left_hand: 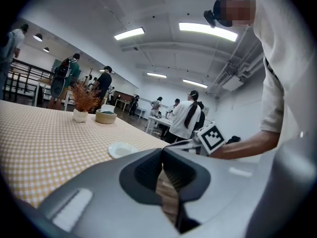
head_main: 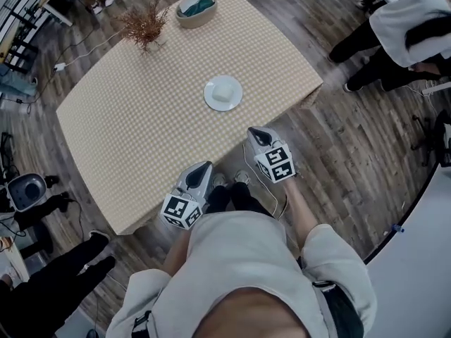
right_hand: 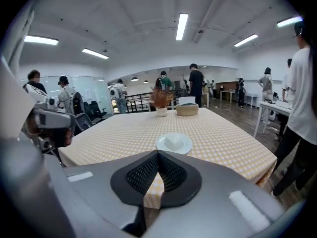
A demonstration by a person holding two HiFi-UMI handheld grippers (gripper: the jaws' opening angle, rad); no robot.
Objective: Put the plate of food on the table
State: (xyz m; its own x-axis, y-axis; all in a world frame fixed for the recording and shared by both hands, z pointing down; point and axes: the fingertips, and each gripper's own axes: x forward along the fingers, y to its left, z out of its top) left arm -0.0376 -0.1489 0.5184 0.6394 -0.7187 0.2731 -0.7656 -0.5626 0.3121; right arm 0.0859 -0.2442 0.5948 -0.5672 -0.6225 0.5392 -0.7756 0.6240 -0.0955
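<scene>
A white plate with a pale block of food on it rests on the checked tablecloth of the table, near the edge closest to me. The right gripper view shows the plate just beyond the jaws, and the left gripper view shows the plate off to the left. My left gripper hangs at the table's near edge, shut and empty. My right gripper floats just off the table's edge, below and right of the plate, shut with nothing between its jaws. Both sets of tips meet, as seen on the left gripper and the right gripper.
A dried plant in a small pot and a bowl stand at the table's far end. People stand at the upper right, and a person's legs are at the lower left. A small machine sits on the wooden floor.
</scene>
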